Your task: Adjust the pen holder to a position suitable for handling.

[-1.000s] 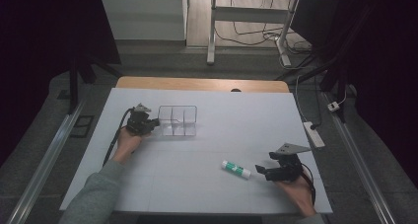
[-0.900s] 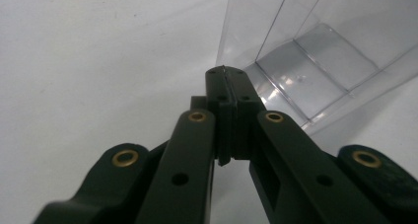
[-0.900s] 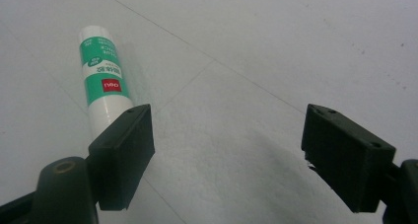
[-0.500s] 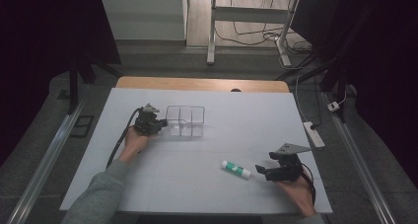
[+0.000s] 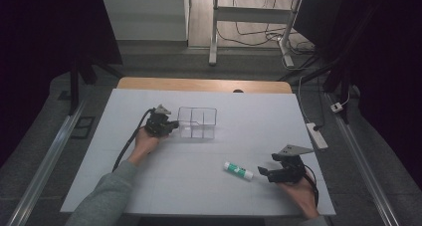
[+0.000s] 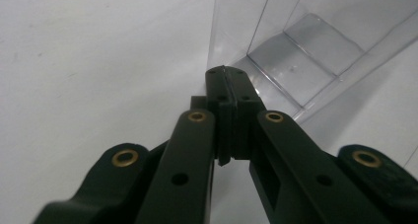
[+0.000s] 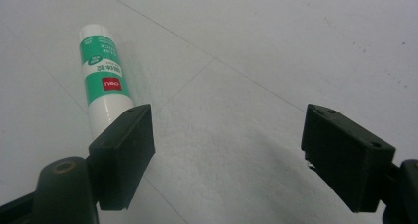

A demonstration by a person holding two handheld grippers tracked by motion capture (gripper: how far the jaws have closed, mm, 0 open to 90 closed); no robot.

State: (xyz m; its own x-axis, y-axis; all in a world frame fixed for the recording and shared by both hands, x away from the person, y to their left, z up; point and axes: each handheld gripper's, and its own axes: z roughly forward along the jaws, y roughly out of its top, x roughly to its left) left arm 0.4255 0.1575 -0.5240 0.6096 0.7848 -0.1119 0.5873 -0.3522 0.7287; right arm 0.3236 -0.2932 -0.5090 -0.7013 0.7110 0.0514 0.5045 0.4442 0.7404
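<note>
right gripper (image 5: 265,172): jaws apart, empty | white-and-green glue stick (image 5: 238,170): just beside, toward tabletop's left edge, long axis crosswise | left gripper (image 5: 171,127): jaws together against clear plastic divided box (image 5: 197,122)

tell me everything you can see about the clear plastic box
The clear plastic box is a see-through, colourless organiser with thin inner walls splitting it into compartments, all empty as far as can be seen. It stands upright with its open top up, on the white table, toward the far left-centre. The left gripper, jaws shut, is at the box's left wall; the left gripper view suggests it pinches the wall's edge. The glue stick lies well apart.
</note>
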